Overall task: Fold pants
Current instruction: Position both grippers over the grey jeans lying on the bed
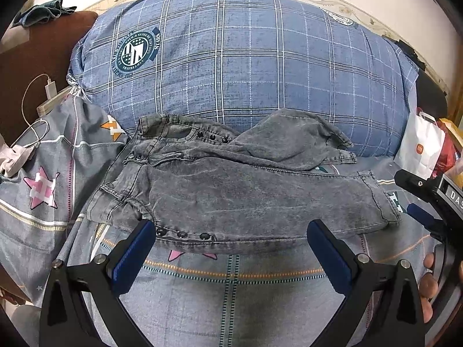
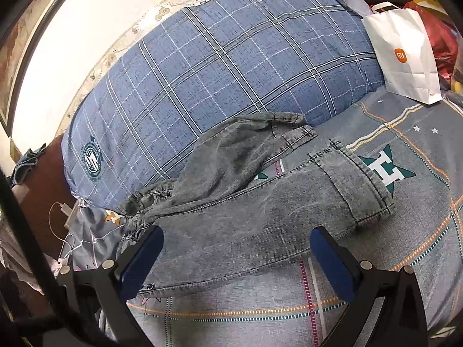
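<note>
Two open hand-held grippers (image 1: pixel 230 240) (image 2: pixel 237 245), pants' near edge (image 1: pixel 246 202), bedsheet (image 1: pixel 231 289)

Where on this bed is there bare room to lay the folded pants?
Free: the sheet between the pants near edge and both grippers, and the sheet right of the leg cuff, before the white paper bag. Crowded: the plaid pillow behind, and the charger cables at left.

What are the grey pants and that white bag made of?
The grey pants look like washed denim: a mottled, faded weave, raised stitched seams, and dark round studs, probably metal. The white bag looks like stiff matte paper: it stands upright by itself and shows sharp creases.
</note>
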`<state>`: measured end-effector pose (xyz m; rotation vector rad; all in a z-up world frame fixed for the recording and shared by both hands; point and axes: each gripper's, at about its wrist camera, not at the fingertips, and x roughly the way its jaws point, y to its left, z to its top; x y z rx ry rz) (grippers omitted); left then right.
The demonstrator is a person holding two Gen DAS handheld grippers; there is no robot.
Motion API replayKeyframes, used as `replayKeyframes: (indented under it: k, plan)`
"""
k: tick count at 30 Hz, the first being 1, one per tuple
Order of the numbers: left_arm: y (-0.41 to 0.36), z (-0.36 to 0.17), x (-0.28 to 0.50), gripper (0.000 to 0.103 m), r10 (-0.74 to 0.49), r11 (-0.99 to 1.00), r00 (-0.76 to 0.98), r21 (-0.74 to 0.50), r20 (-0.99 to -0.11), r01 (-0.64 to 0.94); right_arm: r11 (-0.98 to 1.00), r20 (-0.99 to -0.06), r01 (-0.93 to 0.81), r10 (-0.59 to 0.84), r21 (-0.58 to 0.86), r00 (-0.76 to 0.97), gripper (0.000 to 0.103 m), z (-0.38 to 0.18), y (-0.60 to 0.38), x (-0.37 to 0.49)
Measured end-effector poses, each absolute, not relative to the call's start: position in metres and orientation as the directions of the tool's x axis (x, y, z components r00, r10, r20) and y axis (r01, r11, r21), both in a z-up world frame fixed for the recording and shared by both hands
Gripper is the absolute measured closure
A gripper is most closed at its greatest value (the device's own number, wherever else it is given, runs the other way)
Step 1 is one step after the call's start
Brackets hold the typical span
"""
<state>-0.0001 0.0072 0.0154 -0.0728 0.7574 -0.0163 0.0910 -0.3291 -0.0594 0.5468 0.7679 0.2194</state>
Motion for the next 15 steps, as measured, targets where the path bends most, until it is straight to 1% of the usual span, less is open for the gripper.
replayKeyframes:
  k: [11, 15]
  plan:
    - [-0.006, 0.033, 0.011, 0.000, -0.053, 0.998, 0.738, -0.061, -0.673, 0.016, 0.835, -0.592, 0.017, 0.375, 0.550, 0.713, 0.000, -0.050, -0.336, 0.088]
    - [-0.008, 0.039, 0.019, 0.000, -0.078, 0.997, 0.744, -0.069, -0.663, 0.042, 0.834, -0.601, 0.015, 0.385, 0.551, 0.700, 0.000, -0.046, -0.336, 0.090]
